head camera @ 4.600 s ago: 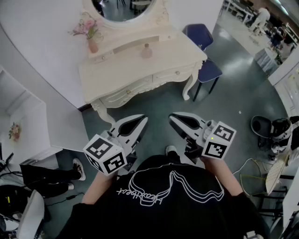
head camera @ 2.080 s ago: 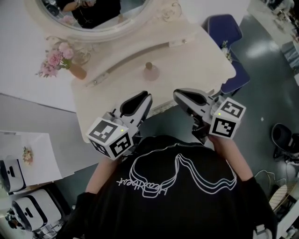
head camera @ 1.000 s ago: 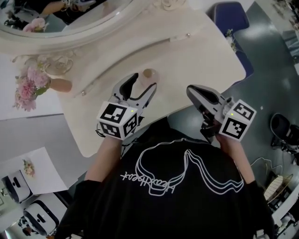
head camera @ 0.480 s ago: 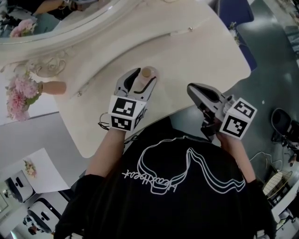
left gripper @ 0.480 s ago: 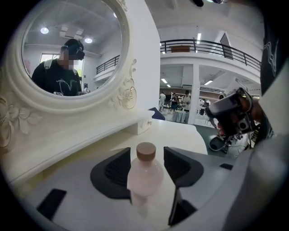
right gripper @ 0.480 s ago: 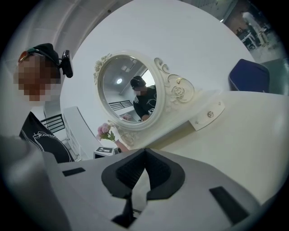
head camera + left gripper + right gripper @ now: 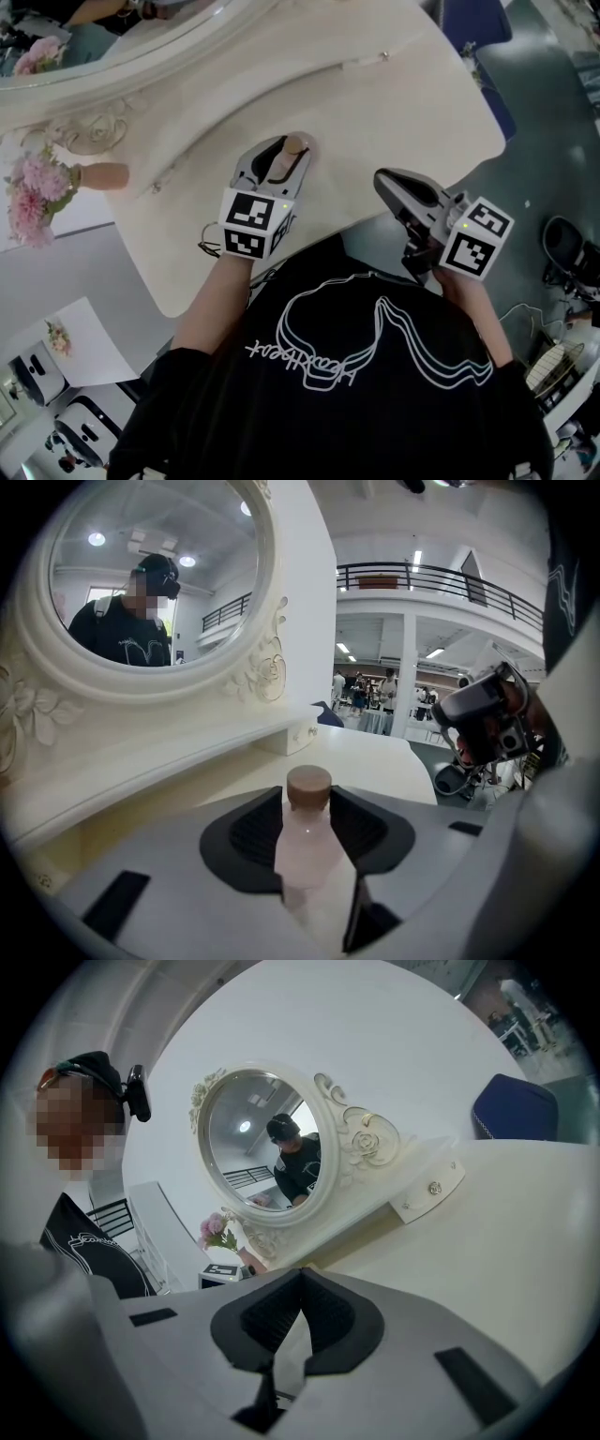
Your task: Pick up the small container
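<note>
Jaws of the left gripper have just been closing on the small pale-pink frosted container with a round brown cap, and their dark ribbed pads now appear to press on its shoulders, low enough under the cap for a secure lift. It stands upright on the cream dressing table, near the front edge, not yet raised by my judgement. Off to the side, the right gripper hangs beyond the table's edge with its jaws clenched on nothing, apparently just kept clear. Behind stands an oval mirror in a carved cream frame. No label shows on the container.
</note>
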Demonstrator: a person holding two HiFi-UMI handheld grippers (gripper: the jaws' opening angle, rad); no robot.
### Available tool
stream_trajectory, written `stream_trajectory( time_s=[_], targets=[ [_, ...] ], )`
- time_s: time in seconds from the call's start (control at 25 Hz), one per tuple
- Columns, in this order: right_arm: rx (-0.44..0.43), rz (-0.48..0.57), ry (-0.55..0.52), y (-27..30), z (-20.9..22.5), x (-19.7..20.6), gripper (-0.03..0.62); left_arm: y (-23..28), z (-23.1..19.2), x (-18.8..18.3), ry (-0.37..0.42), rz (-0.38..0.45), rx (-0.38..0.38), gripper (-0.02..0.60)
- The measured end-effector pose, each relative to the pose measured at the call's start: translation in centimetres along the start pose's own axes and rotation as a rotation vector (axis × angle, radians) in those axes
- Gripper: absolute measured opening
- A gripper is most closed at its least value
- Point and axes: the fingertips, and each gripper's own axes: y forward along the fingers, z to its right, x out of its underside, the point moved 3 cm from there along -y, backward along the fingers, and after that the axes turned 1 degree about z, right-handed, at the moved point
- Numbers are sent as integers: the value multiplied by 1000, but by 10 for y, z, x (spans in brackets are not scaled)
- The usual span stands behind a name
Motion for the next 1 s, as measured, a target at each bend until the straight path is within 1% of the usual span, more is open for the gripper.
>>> stream_trajectory(
  time_s=[0.08, 0.44, 0.56, 1.0],
  targets=[
    [-6, -7, -2, 0, -1, 1, 6, 0, 1, 0, 14, 5, 1, 146],
    [-7, -9, 15, -2, 2, 7, 6, 2, 2, -1, 29, 18, -19, 141],
    [-7, -8, 20, -2, 2, 9, 6, 2, 2, -1, 14, 24, -30, 141],
    [-9, 7, 11, -5, -2, 10, 6, -1, 0, 0, -40, 3, -58, 137]
  ],
)
